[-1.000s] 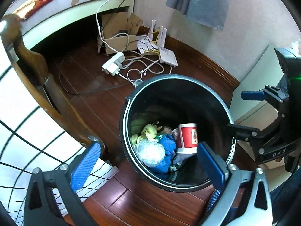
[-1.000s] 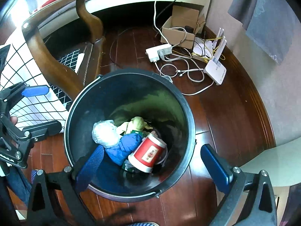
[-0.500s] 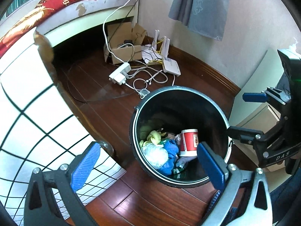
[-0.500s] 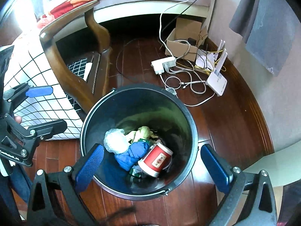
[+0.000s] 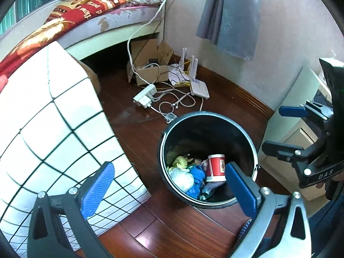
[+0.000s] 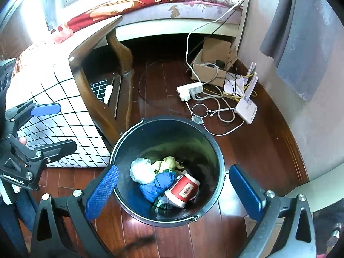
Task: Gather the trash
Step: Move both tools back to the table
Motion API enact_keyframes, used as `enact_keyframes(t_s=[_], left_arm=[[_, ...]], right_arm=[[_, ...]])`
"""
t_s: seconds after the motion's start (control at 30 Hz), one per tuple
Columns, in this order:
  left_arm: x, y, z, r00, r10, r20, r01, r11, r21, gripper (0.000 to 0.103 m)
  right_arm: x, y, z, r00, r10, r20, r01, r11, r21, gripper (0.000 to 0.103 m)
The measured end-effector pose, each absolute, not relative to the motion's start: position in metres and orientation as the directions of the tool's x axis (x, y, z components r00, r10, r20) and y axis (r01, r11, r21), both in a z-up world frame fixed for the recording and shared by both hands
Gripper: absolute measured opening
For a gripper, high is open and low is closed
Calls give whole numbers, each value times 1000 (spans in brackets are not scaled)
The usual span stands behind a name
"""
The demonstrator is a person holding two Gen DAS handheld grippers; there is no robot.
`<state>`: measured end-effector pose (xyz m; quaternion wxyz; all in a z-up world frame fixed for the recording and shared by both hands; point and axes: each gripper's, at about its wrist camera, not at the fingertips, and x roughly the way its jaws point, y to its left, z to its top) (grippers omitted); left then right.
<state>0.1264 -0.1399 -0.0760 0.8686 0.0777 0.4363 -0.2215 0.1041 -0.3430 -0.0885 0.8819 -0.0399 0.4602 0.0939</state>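
While both grippers hang above the black bin [image 5: 247,142] on the wooden floor [image 6: 253,150], neither carries anything. Left gripper [image 5: 169,185]: fingers spread wide, nothing between the blue pads. Right gripper [image 6: 174,191]: likewise spread wide and empty; it also shows in the left wrist view at the right edge, well clear of the bin rim.

Trash located inside the bin, at the bottom: a red paper cup [image 6: 185,190] lying on its side, a crumpled blue wrapper [image 6: 157,185] touching it, a clear plastic wad [image 6: 140,169] and a yellowish scrap [image 6: 168,162] beside those.

Judgement: the deposit step appears complete, with both tools unloaded over the bin. No loose trash is identifiable on the visible floor. The items near the wall, a cardboard box [image 5: 146,68], a power strip [image 5: 145,95] and a router [image 5: 200,89] with cables, look like equipment in use, not waste.

Next move, as judged: turn the cameras away from the bin to search for remaining litter, keeping the fingers apart, and steer clear of the cables and the chair leg [image 6: 120,51] close by.
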Motion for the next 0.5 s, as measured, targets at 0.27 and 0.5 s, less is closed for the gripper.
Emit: enact_keyframes(t_s=[0.27, 0.5], left_arm=[[112, -122, -46, 587, -292, -755, 415, 910, -30, 103], [102, -94, -18, 645, -264, -717, 369, 929, -10, 103]], right_arm=[[92, -327, -57, 611, 150, -777, -235, 972, 2, 103], [91, -306, -28, 660, 193, -726, -270, 963, 11, 103]])
